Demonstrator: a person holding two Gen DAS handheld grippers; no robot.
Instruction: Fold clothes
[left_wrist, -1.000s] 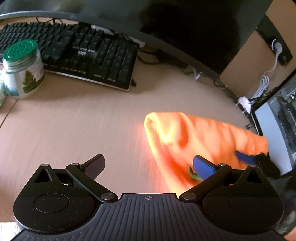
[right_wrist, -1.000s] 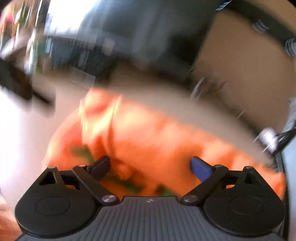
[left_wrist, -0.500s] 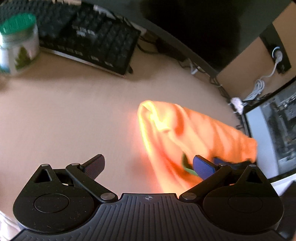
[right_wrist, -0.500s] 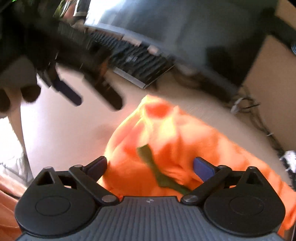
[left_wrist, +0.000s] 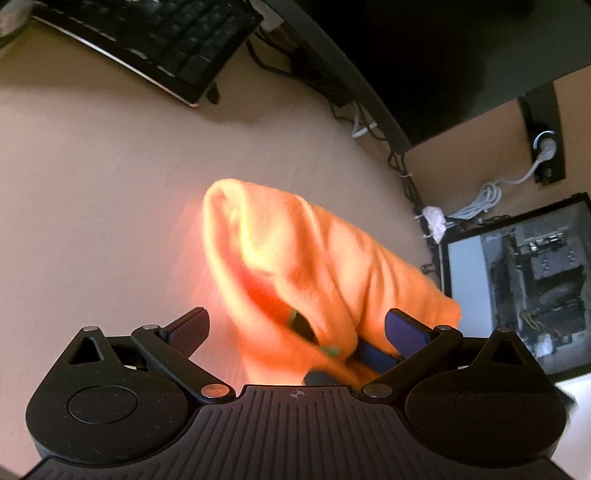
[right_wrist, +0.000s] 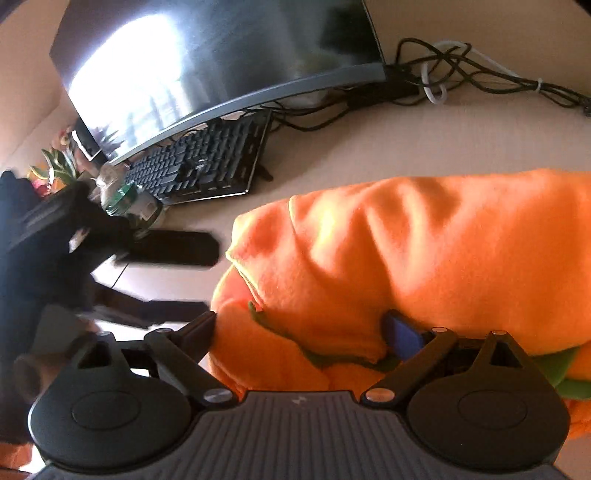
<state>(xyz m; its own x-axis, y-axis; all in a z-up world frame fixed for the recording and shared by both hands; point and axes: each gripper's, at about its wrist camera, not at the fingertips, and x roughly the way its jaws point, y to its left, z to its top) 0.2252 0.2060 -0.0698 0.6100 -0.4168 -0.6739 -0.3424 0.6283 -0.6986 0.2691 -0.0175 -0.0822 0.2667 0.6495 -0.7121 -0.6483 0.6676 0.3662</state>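
- The orange garment (right_wrist: 388, 266) lay bunched in a rumpled heap on the beige desk (left_wrist: 92, 192), filling the centre and right of the right wrist view and the centre of the left wrist view; green trim (right_wrist: 569, 376) showed at its lower edge.
- The right gripper (right_wrist: 299, 328) had its jaws spread wide, with the folds of the garment bulging between them. The blue pad (right_wrist: 402, 336) pressed into the cloth at lower right, and the dark left finger touched the heap's edge at lower centre. No pinch on the fabric could be seen.
- The left gripper (left_wrist: 295, 325) was also wide open. The garment lay ahead of it and toward its right finger; the left finger stood over bare desk.
- In the right wrist view, the left gripper appeared as a blurred dark shape at the left of the frame, just beside the heap.
- A black keyboard (right_wrist: 207, 162) and a curved monitor (right_wrist: 207, 62) sat in the upper part of the frame, with tangled cables (right_wrist: 461, 70) at upper right.
- A computer case (left_wrist: 524, 277) stood at the right edge of the left wrist view.
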